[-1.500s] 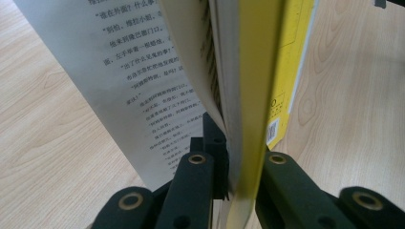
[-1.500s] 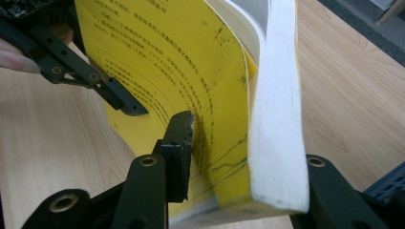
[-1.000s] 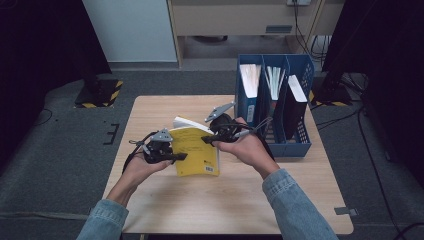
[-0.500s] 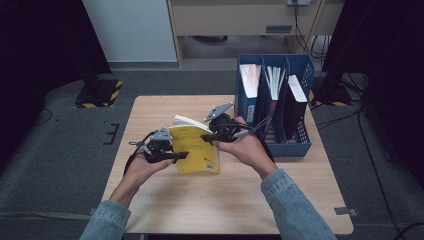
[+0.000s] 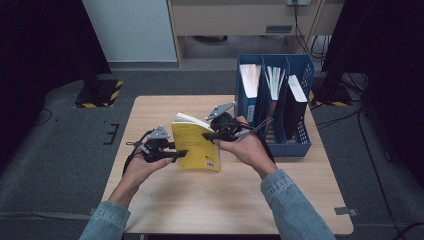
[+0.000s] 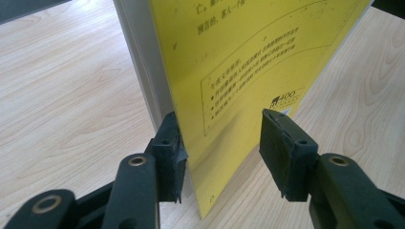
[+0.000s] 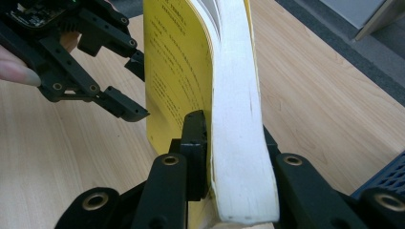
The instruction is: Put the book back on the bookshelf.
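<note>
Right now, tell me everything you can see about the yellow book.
The yellow book is a thick paperback with a glossy yellow cover printed in dark text and a white page block. It stands upright over the wooden table, left of the blue file rack. The right hand-held gripper clamps its page edge. The left hand-held gripper has just been opening: one pad touches the back, the other stands off the cover.

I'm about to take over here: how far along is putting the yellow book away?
Done: the yellow paperback book is upright, clamped by the right gripper. In hand: the left gripper has just been opening; one pad stands clear. Left: filing it in the blue slotted file holder.
</note>
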Demonstrator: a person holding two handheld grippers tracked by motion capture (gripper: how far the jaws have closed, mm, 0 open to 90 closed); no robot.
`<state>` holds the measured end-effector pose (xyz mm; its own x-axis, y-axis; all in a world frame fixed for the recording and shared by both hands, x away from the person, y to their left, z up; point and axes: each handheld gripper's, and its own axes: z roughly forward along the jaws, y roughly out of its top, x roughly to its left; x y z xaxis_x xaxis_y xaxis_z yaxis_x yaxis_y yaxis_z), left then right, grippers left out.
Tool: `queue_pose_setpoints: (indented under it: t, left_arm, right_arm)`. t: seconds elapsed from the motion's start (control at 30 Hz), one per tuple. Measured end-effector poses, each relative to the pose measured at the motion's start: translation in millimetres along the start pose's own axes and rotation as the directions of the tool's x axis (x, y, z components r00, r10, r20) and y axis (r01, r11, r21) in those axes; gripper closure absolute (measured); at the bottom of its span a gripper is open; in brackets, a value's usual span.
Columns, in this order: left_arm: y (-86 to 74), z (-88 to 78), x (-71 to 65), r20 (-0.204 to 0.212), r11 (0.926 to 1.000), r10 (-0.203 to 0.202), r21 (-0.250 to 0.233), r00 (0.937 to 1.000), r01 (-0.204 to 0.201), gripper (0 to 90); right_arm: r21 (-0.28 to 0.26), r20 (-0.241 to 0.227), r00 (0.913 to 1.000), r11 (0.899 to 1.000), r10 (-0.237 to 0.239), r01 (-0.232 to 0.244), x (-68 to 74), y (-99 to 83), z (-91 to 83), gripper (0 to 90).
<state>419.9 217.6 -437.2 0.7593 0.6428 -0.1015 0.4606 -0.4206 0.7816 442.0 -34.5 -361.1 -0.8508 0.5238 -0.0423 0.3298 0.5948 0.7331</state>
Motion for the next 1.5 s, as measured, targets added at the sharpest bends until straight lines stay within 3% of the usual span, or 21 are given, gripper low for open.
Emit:
queue_pose_setpoints:
  t: [0.5, 0.97, 1.2, 1.5]
  left_arm:
    - [-4.6, -6.4, 3.0, -0.039, 0.9999, -0.008, -0.008, 0.9992, 0.008, 47.3]
    - [-25.1, 2.1, -9.9, -0.068, 0.9997, 0.015, 0.019, 0.9976, -0.014, 40.0]
    - [-38.0, 9.0, -8.7, -0.105, 0.9974, 0.018, 0.071, 0.9943, -0.010, 31.6]
    - [-55.5, 6.9, -3.0, -0.147, 0.9935, 0.006, 0.113, 0.9891, 0.011, 27.8]
  right_arm:
    - [-0.018, 0.069, 0.9974, 1.000, 0.023, -0.022, -5.2, 0.0, -4.0, 74.9]
    - [-0.021, 0.018, 0.9984, 0.998, 0.053, -0.053, -2.4, -13.0, -10.1, 74.5]
    - [-0.033, 0.006, 0.9984, 0.998, 0.056, -0.056, 0.7, -15.5, -10.8, 74.3]
    - [-0.041, -0.018, 0.9985, 0.998, 0.052, -0.052, 4.2, -18.1, -11.8, 72.9]
